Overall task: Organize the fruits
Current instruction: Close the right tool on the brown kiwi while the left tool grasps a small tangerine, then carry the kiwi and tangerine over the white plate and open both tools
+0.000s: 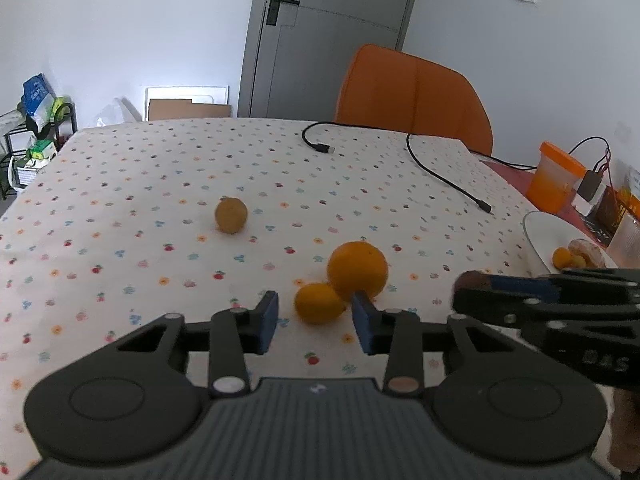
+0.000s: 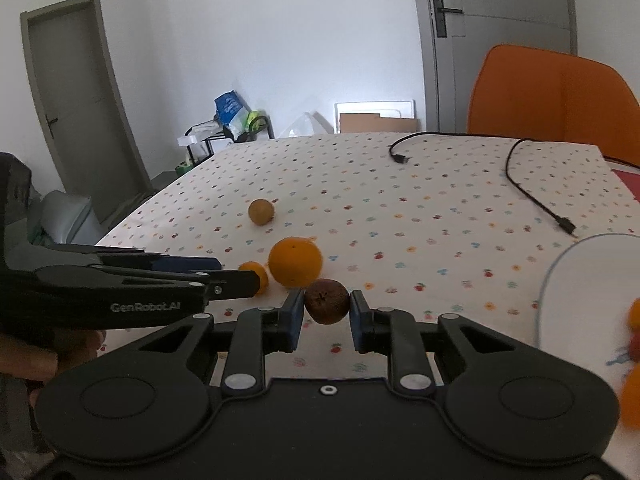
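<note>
- Fruit sorting is partly done, by my reading: some fruit already lies on the white plate (image 1: 538,236) at the desk's (image 1: 140,184) right edge, and three pieces sit loose on the dotted cloth.
- Farthest left, near the desk's middle, a dull yellow-brown round fruit (image 1: 231,215) rests alone, well apart from the others.
- Next, a small orange (image 1: 319,303) touches a large orange (image 1: 357,270); both are bright and smooth-skinned.
- Your left gripper (image 1: 316,322) has its jaws spread either side of the small orange, pads not yet pressing; closing squarely on it without nudging the large one seems the next call.
- Your right gripper (image 2: 326,314) has its jaws pinching a dark brown wrinkled fruit (image 2: 327,301), just right of the oranges.
- That one likely needs carrying right to the plate.
</note>
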A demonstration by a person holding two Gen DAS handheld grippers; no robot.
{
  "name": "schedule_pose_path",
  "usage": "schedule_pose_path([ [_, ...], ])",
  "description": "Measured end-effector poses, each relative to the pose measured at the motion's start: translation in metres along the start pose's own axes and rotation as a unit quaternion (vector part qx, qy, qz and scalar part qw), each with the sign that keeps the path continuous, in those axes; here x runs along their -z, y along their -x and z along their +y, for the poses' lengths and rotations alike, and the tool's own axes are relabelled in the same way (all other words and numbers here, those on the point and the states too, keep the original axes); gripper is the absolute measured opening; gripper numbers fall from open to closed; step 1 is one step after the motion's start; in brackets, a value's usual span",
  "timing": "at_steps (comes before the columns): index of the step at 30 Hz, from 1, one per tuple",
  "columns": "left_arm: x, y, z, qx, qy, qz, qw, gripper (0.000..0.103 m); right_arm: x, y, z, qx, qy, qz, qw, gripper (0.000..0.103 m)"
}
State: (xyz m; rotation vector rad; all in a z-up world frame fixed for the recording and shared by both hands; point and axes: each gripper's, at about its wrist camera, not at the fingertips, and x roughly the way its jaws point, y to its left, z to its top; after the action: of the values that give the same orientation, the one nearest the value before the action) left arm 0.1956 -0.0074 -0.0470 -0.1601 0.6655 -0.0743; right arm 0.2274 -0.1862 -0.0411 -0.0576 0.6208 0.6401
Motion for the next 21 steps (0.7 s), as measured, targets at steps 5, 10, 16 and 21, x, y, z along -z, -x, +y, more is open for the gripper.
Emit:
schedule_pose_path([
  [5, -0.001, -0.004, -0.007, -0.002, 0.004, 0.0, 1.0, 0.027, 0.0, 0.015, -0.011, 0.012, -0.007, -0.01, 1.0, 0.023],
  [10, -0.002, 0.002, -0.018, 0.01, -0.002, -0.008, 0.9999, 0.027, 0.001, 0.031, -0.023, 0.017, -0.02, -0.025, 0.999, 0.023],
  [16, -0.003, 0.007, -0.034, 0.024, -0.011, -0.016, 0.9995, 0.027, 0.003, 0.051, -0.04, 0.032, -0.037, -0.038, 0.998, 0.023],
  [21, -0.004, 0.009, -0.049, 0.037, -0.019, -0.021, 0.9989, 0.027, 0.006, 0.066, -0.054, 0.05, -0.048, -0.047, 0.996, 0.023],
])
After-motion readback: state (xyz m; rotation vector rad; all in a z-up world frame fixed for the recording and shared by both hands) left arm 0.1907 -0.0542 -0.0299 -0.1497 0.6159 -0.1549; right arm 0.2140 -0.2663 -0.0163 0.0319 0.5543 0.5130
